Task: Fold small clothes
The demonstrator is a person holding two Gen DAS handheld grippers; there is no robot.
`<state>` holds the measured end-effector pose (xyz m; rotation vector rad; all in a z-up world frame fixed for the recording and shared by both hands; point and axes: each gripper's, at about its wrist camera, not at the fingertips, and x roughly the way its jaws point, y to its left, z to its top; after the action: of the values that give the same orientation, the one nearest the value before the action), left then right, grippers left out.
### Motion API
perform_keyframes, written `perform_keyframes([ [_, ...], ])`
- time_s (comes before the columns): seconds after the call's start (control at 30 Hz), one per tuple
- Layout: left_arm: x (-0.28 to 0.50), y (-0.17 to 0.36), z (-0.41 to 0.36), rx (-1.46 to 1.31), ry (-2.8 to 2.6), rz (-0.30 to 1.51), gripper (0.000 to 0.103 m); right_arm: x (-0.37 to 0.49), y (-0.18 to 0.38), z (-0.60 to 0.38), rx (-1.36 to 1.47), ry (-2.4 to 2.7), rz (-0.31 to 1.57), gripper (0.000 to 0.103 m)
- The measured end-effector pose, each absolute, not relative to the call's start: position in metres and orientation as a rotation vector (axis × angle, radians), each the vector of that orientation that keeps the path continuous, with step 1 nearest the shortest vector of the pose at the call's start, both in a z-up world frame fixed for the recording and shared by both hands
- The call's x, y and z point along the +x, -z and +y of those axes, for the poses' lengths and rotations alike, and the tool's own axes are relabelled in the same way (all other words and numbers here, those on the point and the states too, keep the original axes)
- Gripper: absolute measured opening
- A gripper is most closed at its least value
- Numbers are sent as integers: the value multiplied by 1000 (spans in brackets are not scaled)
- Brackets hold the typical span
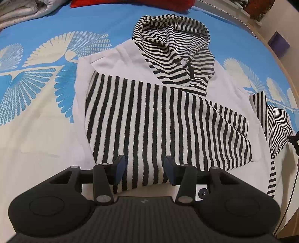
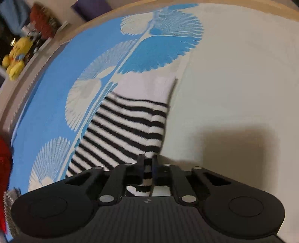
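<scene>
A small hooded top with a white body and black-and-white striped hood and sleeves (image 1: 164, 115) lies on the blue and white bedspread (image 1: 37, 74). One striped sleeve is folded across its front. My left gripper (image 1: 143, 168) is open, its fingers on either side of that folded sleeve's near end. The other striped sleeve (image 1: 276, 127) trails off to the right. In the right wrist view my right gripper (image 2: 147, 164) is shut on the end of that striped sleeve (image 2: 121, 134), which stretches away from the fingers over the bedspread (image 2: 233, 84).
A grey blanket (image 1: 22, 11) and a red cushion (image 1: 130, 4) lie at the far edge of the bed. A wooden bed frame (image 2: 46, 54) borders the bed, with a yellow plush toy (image 2: 16, 58) and shelves beyond it.
</scene>
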<state>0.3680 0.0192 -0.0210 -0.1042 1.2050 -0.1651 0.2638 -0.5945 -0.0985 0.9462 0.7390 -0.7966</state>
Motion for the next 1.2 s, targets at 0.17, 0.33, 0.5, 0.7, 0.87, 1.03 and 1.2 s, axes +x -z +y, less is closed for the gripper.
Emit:
perform_keyframes([
  [0.17,368,11,38,-144,121,1178,51,288,28,-533,631,733,569,3],
  [0.33,372,-4,68,-224,62,1146,51,305,-47,-369,228,186,357,3],
  [0.5,375,-18,98,-314,33,1124,51,292,-26,-225,99,-476,528,4],
  [0.7,374,-30,113,-385,40,1102,51,270,13,-155,-142,-683,847,19],
  [0.87,374,-29,105,-380,55,1109,51,286,-26,-175,-181,-413,878,36],
  [1.03,372,-19,71,-320,114,1138,51,298,-48,-234,94,-223,791,45],
  [1.2,364,-9,9,-174,290,1150,51,317,-10,-279,374,-15,914,47],
])
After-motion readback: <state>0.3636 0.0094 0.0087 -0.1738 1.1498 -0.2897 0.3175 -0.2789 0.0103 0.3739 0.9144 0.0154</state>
